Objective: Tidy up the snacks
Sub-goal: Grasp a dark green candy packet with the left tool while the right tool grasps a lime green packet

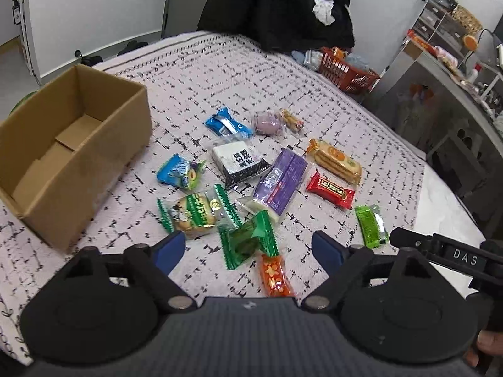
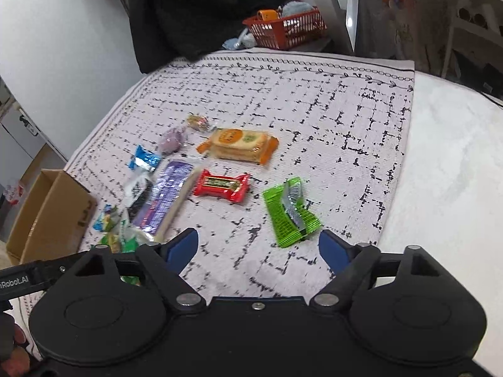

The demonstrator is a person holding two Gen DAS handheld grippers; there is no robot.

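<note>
Several wrapped snacks lie on a patterned cloth [image 1: 361, 119]. An open cardboard box [image 1: 103, 132] stands at the left, with nothing showing inside it. My left gripper [image 1: 248, 248] is open above a dark green packet [image 1: 248, 240] and an orange packet [image 1: 276, 276]; neither blue pad touches them. Beyond lie a purple pack [image 1: 281, 182], a red bar [image 1: 330, 190], a cracker pack [image 1: 334, 160] and a black-and-white pack [image 1: 237, 161]. My right gripper [image 2: 259, 248] is open over bare cloth. A light green packet [image 2: 290, 212] lies just ahead of its right finger, with the red bar [image 2: 221, 187] further left.
A red basket [image 1: 345, 73] and a dark heap of cloth [image 1: 276, 6] sit at the far end. The cardboard box [image 2: 47, 216] shows at the left in the right wrist view. White surface [image 2: 446, 163] borders the cloth on the right. Shelving [image 1: 446, 22] stands beyond.
</note>
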